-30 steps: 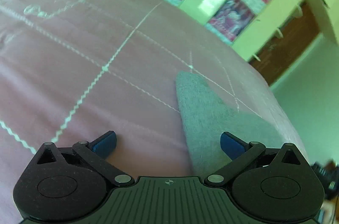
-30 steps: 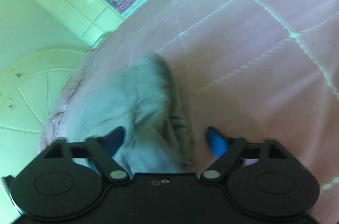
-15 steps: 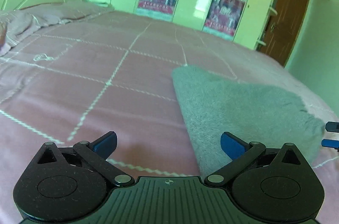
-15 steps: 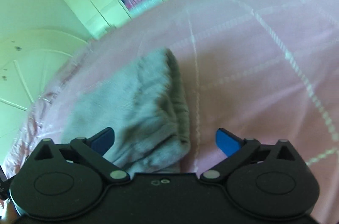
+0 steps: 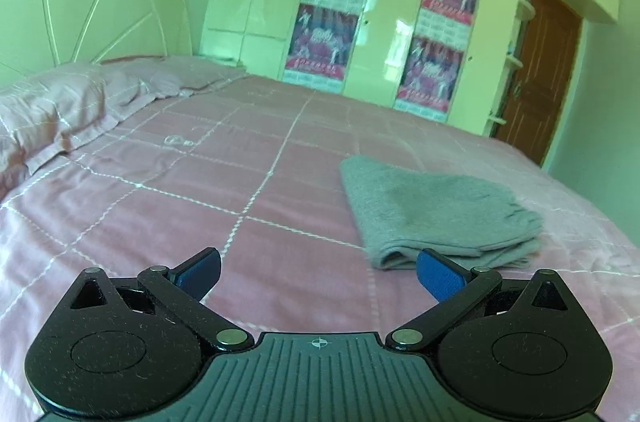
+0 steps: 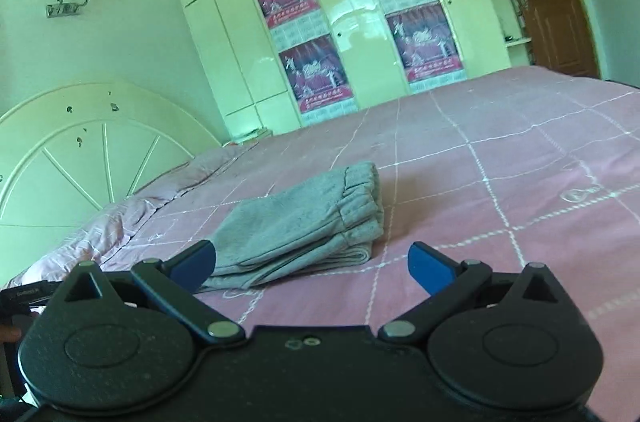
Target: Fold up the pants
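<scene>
My left claw point(image 5: 318, 272) and right claw point(image 6: 312, 262) both hang released, holding nothing. The grey pants point(image 6: 308, 222) lie folded on the pink bedspread point(image 5: 200, 190), toward its near edge.

Pants point(image 5: 432, 210) grey, plain. Bedspread point(image 5: 200, 206) pink w/ white grid lines. Finger pads point(image 6: 430, 268) blue. Wardrobe posters point(image 6: 310, 70) red/pink.
</scene>
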{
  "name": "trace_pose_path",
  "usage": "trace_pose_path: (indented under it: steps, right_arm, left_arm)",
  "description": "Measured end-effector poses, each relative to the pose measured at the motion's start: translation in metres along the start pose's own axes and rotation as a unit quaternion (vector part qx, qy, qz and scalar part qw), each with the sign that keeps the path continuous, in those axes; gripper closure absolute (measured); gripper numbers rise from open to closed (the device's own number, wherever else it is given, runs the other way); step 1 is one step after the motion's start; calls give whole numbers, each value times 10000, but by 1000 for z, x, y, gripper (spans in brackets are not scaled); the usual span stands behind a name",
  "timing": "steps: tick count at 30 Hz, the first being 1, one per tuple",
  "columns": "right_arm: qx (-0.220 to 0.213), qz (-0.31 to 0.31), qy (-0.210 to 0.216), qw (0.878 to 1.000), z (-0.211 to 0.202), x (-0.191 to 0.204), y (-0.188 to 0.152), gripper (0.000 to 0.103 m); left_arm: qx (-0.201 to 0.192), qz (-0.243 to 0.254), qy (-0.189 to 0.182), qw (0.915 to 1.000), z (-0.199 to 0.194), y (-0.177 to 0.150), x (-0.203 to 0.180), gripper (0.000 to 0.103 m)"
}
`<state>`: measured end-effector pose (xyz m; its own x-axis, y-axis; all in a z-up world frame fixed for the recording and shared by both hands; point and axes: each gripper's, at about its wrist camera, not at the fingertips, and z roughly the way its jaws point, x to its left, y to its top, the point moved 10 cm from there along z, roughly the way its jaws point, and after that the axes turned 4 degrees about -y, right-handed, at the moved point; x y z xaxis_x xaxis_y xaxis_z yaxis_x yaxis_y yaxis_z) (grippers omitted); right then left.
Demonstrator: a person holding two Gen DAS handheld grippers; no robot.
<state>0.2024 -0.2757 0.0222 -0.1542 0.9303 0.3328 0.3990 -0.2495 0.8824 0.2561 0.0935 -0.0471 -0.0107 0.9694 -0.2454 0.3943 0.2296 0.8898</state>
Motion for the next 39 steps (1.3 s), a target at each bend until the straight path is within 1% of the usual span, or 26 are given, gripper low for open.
trace_pose_path:
  steps: [1, 3, 5, 7, 10, 12, 13, 14, 15, 17, 19, 21, 23, 26, 31, 36, 39]
  right_arm:
    - [2, -55, -56, 10000, -11, 5, -4, 6]
    - [-114, -381, -202, 9990, -30, 22, -13, 6]
    - [-136, -728, -424, 9963, -41, 40, -20, 6]
    - [-175, -945, -612, 9935, -54, 49, -27, 6]
    - [-128, -1089, -615, 9921, -65, 59, -39, 6]
    - [121, -1131, -644, 9914, -62, 61, -51, 6]
    - [169, -1144, -661, 9911, -62, 61, -56, 6]
    - [136, -1211, -683, 9902, -62, 62, -60, 6]
    - [132, -1323, -702, 9886, -61, 65, -62, 6]
    - [224, -1373, -633, 9883, -59, 70, -67, 6]
    - [293, -1427, -687, 9869, -57, 72, -72, 6]
    - [278, -1462, -757, 9860, -58, 72, -73, 6]
    - [221, -1413, -798, 9865, -61, 71, -73, 6]
    - [254, -1360, -829, 9869, -60, 68, -75, 6]
    - [254, -1450, -792, 9859, -59, 72, -77, 6]
    - [265, -1369, -801, 9870, -59, 69, -76, 6]
    - [268, -1328, -795, 9876, -59, 67, -76, 6]
  left_arm:
    - [-87, -5, -87, 9999, -15, -2, -8, 0]
    - [-182, 92, -277, 9994, -39, -8, -27, 0]
    - [-219, 313, -268, 9989, -57, -16, -45, 0]
    - [-253, 419, -327, 9983, -71, -23, -58, 0]
    - [-359, 556, -585, 9961, -91, -36, -76, 0]
    - [-402, 568, -640, 9955, -103, -45, -85, 0]
    - [-417, 581, -675, 9952, -108, -51, -89, 0]
    - [-421, 604, -656, 9951, -110, -57, -90, 0]
    - [-330, 591, -599, 9959, -110, -64, -91, 0]
    - [-42, 543, -447, 9975, -106, -74, -94, 0]
    - [-29, 717, -496, 9962, -106, -79, -102, 0]
    - [39, 915, -454, 9948, -103, -84, -106, 0]
    - [98, 936, -449, 9945, -102, -87, -107, 0]
    - [73, 902, -438, 9949, -105, -86, -105, 0]
    - [5, 873, -426, 9953, -108, -85, -104, 0]
    - [-111, 905, -460, 9948, -114, -82, -106, 0]
    - [-110, 941, -455, 9945, -115, -81, -107, 0]
